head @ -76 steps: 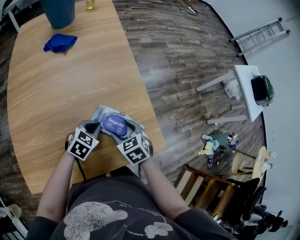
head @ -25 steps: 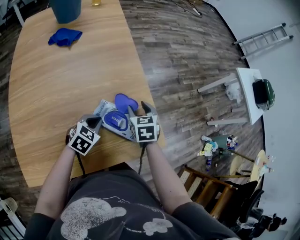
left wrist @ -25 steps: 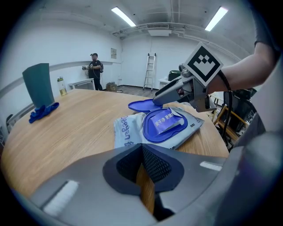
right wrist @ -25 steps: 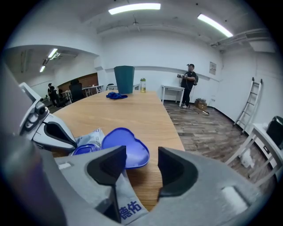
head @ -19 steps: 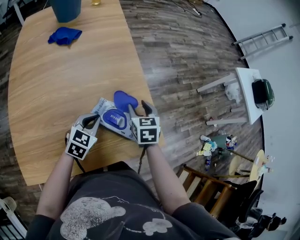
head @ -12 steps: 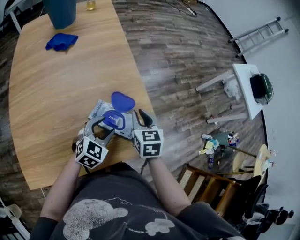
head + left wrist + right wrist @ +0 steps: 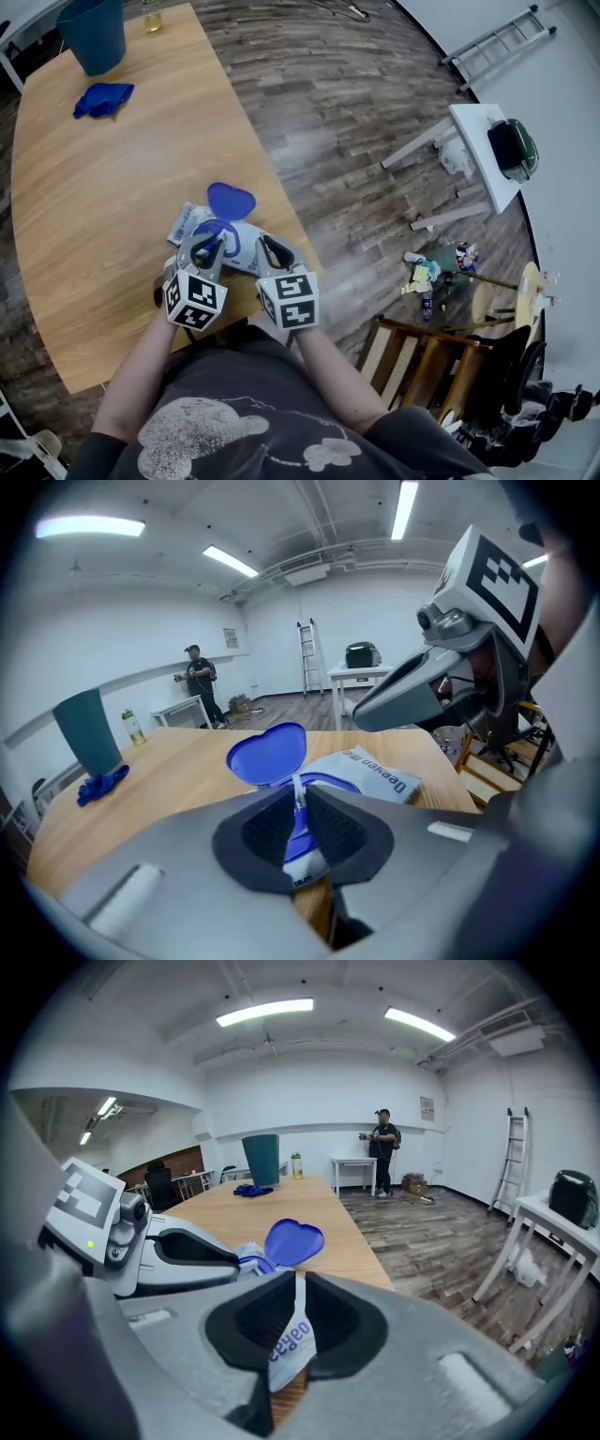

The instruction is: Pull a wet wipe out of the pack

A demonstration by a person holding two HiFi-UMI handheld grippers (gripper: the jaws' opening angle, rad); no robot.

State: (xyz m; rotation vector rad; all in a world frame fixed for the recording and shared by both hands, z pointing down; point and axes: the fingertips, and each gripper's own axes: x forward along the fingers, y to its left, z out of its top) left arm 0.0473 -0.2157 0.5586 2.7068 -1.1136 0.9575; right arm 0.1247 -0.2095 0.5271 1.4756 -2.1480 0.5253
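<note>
A bare, white-walled workroom, something like a lab or studio, with strip lights [image 7: 264,1012] and exposed ducting [image 7: 306,573] overhead and a plank floor [image 7: 319,103] underfoot. A ladder [image 7: 497,44] stands against the wall near a white side table [image 7: 478,164]. A long wooden worktop [image 7: 103,187] fills the middle.

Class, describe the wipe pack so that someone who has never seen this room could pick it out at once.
Find the long wooden table and follow it to the near edge, just before the person. There lies a flat pale pack with blue lettering. Unlike the blue cloth and bin at the far end, it has a heart-shaped blue lid standing open.
</note>
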